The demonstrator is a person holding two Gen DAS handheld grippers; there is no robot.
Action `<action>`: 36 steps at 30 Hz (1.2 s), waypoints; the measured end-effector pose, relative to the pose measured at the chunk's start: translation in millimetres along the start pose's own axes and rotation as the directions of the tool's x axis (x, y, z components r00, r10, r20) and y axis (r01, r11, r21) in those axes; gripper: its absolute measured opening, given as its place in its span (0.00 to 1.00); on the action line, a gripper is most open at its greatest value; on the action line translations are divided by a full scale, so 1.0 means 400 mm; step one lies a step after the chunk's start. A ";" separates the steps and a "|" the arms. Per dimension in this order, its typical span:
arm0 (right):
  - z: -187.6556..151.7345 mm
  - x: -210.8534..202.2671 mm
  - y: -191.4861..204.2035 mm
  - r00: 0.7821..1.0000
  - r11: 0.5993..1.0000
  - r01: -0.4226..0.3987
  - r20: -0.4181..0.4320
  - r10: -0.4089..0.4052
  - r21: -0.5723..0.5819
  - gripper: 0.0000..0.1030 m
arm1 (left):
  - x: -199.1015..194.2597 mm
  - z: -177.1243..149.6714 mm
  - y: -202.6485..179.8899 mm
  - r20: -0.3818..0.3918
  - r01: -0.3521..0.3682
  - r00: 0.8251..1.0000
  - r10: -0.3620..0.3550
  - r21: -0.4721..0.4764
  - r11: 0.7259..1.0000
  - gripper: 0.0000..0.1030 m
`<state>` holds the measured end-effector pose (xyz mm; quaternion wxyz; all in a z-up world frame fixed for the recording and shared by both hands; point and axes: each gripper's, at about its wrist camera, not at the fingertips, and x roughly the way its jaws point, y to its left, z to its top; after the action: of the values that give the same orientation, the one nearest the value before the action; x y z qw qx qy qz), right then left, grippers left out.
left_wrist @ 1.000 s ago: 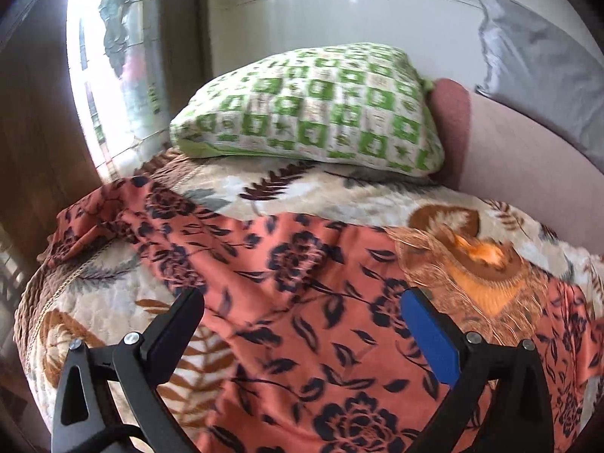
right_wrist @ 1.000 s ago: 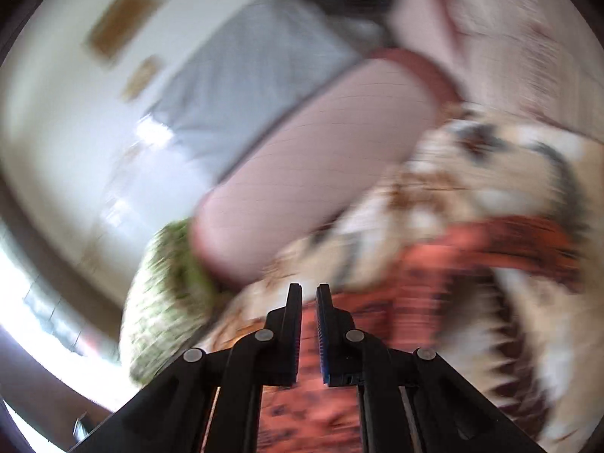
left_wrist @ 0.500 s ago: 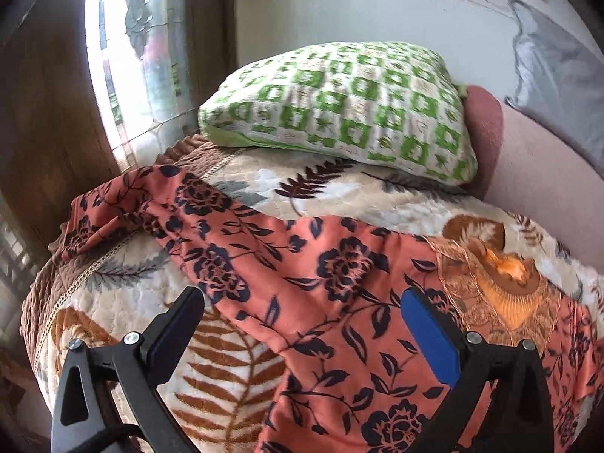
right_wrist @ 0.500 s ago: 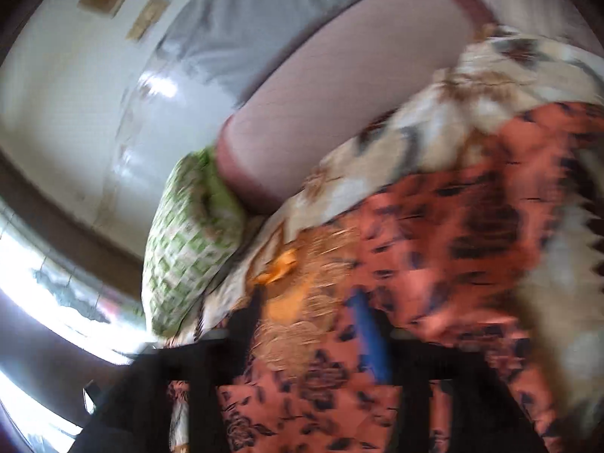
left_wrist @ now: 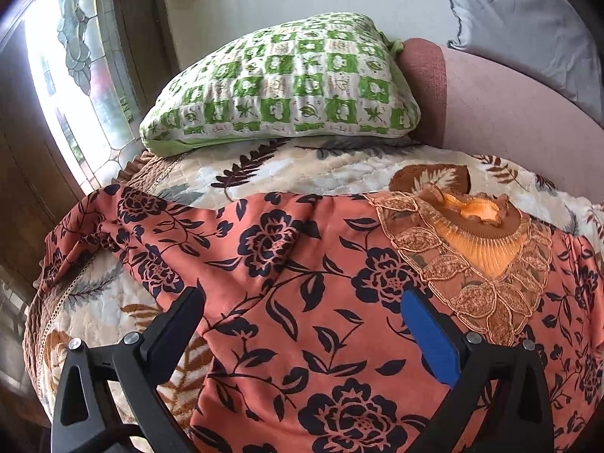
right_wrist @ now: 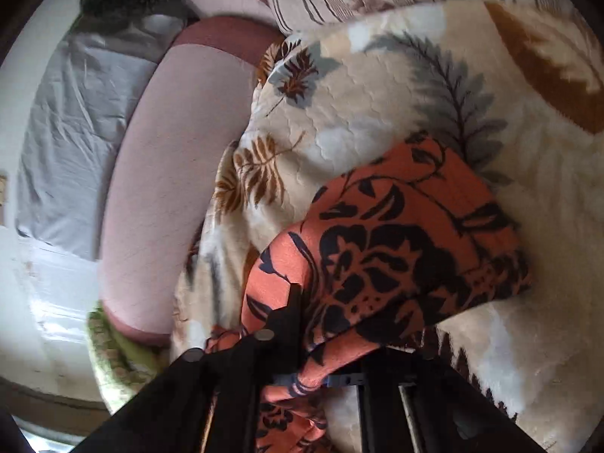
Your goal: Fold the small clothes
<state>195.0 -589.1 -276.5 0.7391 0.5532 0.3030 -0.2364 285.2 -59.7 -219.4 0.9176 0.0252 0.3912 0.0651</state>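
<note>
Right wrist view: your right gripper, empty half second ago, now clamped on floral top sleeve, lying on quilt. Left gripper still spread wide, hovering above top. Sleeve fold can begin.

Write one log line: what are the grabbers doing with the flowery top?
left gripper: open above flowery top | right gripper: shut on its sleeve | top: spread on blanket, unfolded
</note>
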 end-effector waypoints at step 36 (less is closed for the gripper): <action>-0.528 -0.018 0.266 0.882 0.782 -0.400 -0.434 0.186 -0.478 0.73 | -0.007 0.064 0.151 0.026 0.142 0.990 -0.139 -0.177 0.974 1.00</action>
<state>223.6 -356.5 -242.8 0.8259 0.3895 0.3979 0.0881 295.6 -0.2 -193.8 0.9212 -0.0844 0.3784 0.0347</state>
